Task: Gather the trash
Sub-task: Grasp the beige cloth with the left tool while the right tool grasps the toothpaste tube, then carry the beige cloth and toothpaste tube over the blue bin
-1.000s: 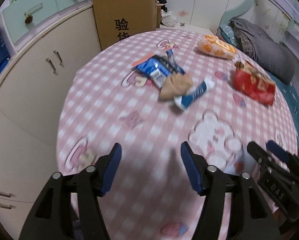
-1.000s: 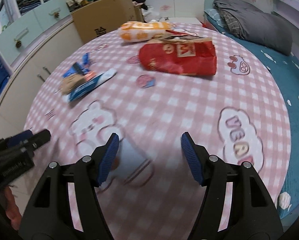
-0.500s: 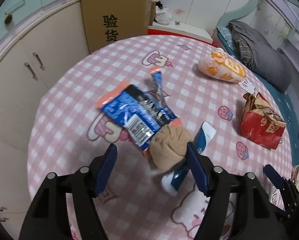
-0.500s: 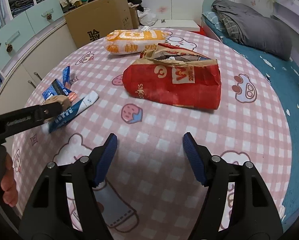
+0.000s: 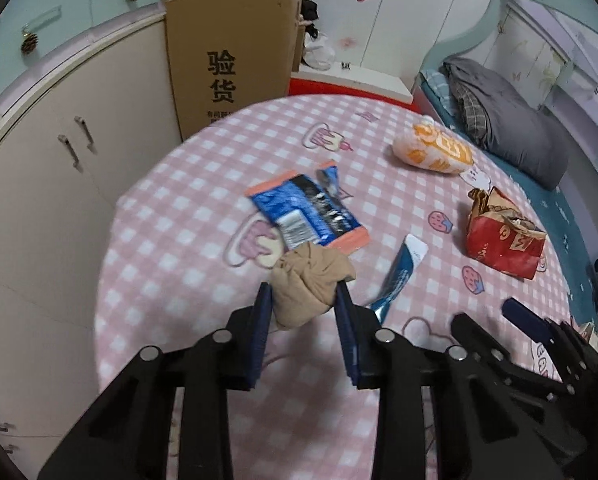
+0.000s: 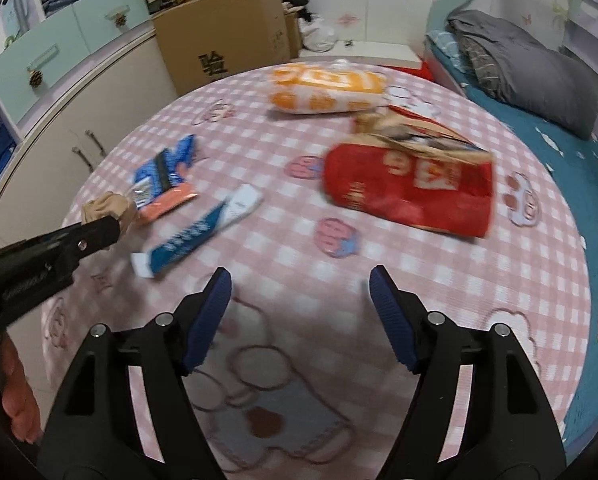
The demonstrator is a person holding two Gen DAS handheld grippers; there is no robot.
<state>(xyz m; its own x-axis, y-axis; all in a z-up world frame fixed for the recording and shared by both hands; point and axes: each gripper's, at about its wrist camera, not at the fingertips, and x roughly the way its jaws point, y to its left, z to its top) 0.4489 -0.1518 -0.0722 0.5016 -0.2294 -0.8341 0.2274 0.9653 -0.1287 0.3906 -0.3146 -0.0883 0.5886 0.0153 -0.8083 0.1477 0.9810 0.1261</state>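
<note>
Our left tool (image 5: 303, 312) grips a tan wad (image 5: 307, 280) over the pink checked tabletop (image 5: 179, 240).

From the left wrist camera, the wad sits pinched between both blue pads, with the blue wrapper (image 5: 307, 212) just past it at 12 o'clock and the blue-and-white tube (image 5: 399, 276) at 2 o'clock. The red bag (image 5: 503, 240) lies at 3 o'clock, well apart, and the orange bag (image 5: 435, 152) farther off at 1 o'clock. Our right tool (image 6: 301, 292) hangs wide open, holding nothing; from its camera the tube (image 6: 203, 236) lies at 10 o'clock and the red bag (image 6: 411, 188) at 1 o'clock. A cardboard box (image 5: 231, 60) stands beyond the tabletop's far edge.
</note>
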